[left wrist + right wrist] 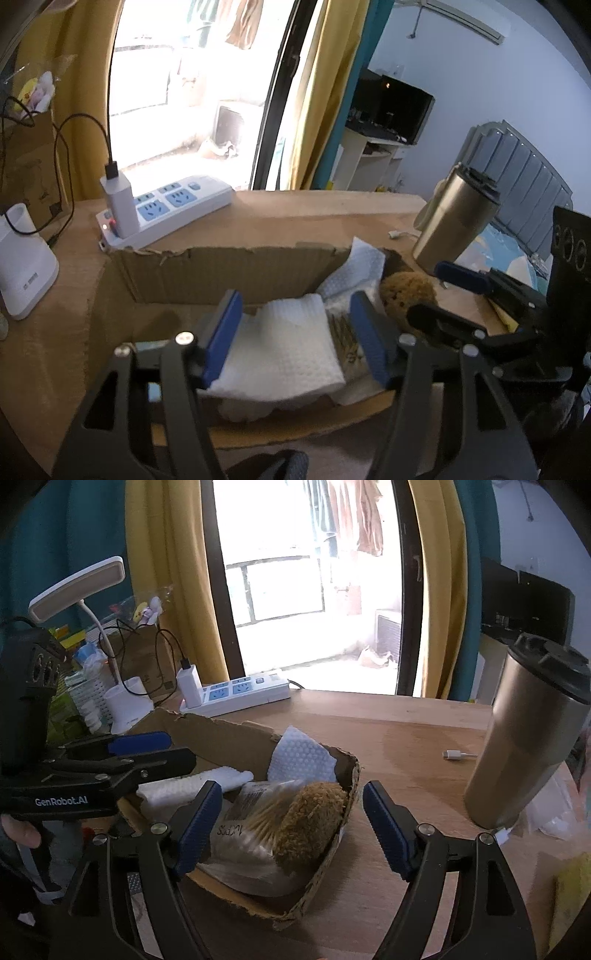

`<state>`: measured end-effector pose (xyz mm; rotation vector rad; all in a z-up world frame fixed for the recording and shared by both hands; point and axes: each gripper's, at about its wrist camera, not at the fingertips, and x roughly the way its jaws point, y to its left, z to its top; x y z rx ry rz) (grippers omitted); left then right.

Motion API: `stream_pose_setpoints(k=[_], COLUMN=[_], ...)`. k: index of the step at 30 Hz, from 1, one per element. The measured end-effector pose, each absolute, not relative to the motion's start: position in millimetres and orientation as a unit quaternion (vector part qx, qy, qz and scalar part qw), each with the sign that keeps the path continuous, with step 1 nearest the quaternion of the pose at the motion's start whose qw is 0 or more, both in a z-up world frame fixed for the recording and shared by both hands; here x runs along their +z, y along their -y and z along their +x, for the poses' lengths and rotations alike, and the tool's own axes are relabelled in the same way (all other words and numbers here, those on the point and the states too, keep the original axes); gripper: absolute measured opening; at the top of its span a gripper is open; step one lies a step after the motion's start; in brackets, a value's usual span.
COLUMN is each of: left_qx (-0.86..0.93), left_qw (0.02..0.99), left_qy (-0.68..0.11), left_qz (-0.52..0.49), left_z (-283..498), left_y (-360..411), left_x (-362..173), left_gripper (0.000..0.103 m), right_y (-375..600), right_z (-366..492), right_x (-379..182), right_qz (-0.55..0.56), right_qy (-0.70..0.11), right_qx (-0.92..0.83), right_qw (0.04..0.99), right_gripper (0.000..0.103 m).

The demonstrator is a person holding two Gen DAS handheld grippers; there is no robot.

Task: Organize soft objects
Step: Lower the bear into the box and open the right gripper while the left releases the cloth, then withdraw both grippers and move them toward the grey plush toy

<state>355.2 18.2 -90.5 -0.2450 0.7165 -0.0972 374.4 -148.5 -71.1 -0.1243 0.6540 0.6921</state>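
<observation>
A torn cardboard box [221, 273] [229, 738] sits on the wooden desk. In it lie a folded white cloth [284, 347] [192, 784], a second white cloth [364, 264] [301, 757] leaning on the far corner, a brown sponge [404, 291] [310, 819] and a plastic bag of cotton swabs [243, 819]. My left gripper [295, 332] is open, its jaws on either side of the folded cloth. It also shows in the right wrist view [155, 747]. My right gripper [290, 827] is open over the sponge at the box's right corner. It also shows in the left wrist view [439, 291].
A steel tumbler [454, 221] [524, 734] stands right of the box. A white power strip [166, 210] [236, 692] with a charger lies behind it. A white lamp base [22, 266] [127, 701] stands at the left. A cable plug [458, 754] lies on the desk.
</observation>
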Motion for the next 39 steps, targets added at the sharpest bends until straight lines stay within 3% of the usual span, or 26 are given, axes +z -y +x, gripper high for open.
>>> stream_pose_setpoints(k=[5,21,39], left_qx=[-0.052,-0.045,-0.014], left_qw=[0.931,0.945,0.947], left_qy=[-0.34,-0.303,-0.3], left_qz=[-0.12,-0.117,-0.116], left_z=[343,281,215], left_y=[-19,-38,-84], left_x=[-80,-47,-62], left_gripper=[0.071,0.071,0.072], right_y=[147,135,92], right_z=[363,316,278], right_x=[-63,-40,-40], right_qz=[-0.064,-0.08,-0.117], right_qy=[-0.308,-0.294,-0.304], right_qx=[0.332,0.331,0.344], right_qw=[0.889,0.893,0.881], right_gripper=[0.081,0.081,0.081])
